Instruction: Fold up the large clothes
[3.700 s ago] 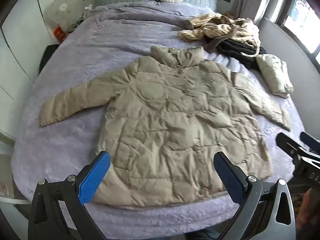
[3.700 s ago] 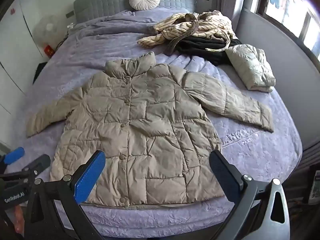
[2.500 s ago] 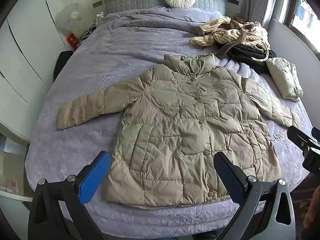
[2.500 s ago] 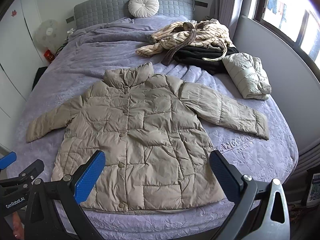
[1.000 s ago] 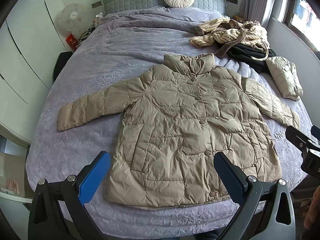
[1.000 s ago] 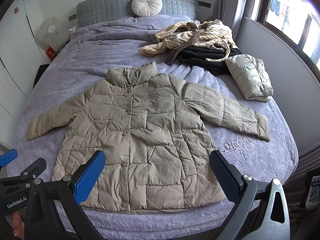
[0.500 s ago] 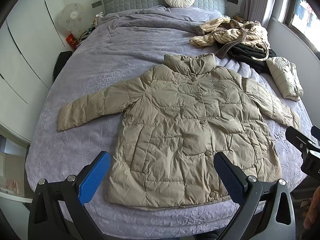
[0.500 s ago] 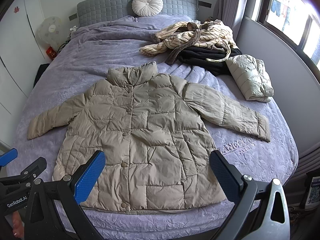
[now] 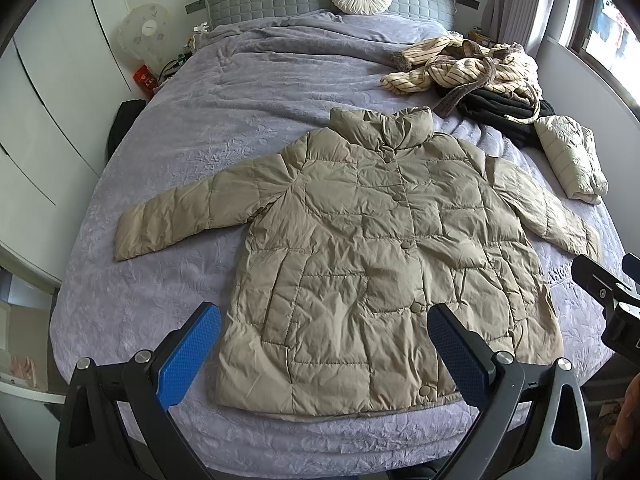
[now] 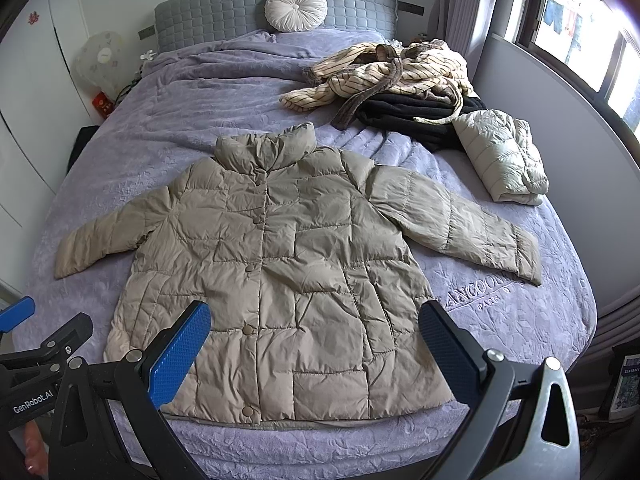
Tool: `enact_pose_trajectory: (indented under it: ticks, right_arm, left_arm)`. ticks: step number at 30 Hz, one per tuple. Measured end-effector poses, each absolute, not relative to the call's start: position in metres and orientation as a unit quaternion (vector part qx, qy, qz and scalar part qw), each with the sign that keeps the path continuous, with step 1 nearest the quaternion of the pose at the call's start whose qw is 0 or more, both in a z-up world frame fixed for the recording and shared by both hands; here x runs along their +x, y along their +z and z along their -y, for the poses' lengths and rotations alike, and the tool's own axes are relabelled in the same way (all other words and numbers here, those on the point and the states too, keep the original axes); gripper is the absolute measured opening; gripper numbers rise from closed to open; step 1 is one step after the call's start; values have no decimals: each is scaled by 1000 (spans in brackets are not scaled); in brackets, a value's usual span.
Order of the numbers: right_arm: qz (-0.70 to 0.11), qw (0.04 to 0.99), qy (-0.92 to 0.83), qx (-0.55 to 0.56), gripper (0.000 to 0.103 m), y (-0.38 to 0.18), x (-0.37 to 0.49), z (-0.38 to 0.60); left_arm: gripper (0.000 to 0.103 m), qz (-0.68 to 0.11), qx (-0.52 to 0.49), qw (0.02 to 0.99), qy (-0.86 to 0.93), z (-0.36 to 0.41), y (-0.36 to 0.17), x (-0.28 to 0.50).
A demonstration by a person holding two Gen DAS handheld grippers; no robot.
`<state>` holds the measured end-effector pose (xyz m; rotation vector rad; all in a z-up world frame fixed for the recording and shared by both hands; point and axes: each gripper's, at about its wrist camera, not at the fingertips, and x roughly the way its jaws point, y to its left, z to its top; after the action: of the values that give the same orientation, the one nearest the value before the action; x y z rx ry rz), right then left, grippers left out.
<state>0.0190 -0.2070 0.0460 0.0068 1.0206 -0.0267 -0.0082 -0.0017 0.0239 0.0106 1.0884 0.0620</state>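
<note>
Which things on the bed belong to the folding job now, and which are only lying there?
For the job: beige puffer coat, left tongs, right tongs.

Lying about: striped robe, black garment, folded pale jacket, round cushion.

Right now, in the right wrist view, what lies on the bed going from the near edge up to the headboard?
Beige puffer jacket → folded pale puffer jacket → black garment → striped robe → round white cushion.

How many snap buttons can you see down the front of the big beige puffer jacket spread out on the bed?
5 on the beige quilted puffer jacket: one at the collar, then, and the hem. Folds of the collar may hide another.
</note>
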Motion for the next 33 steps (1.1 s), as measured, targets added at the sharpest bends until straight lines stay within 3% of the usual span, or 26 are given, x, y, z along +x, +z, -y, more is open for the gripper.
enact_pose_trajectory:
  ticks: [33]
  right_arm:
    - [-496, 868, -10, 2, 103, 44, 23, 201]
  left_arm:
    - [103, -520, -4, 854, 28, -4, 20, -6]
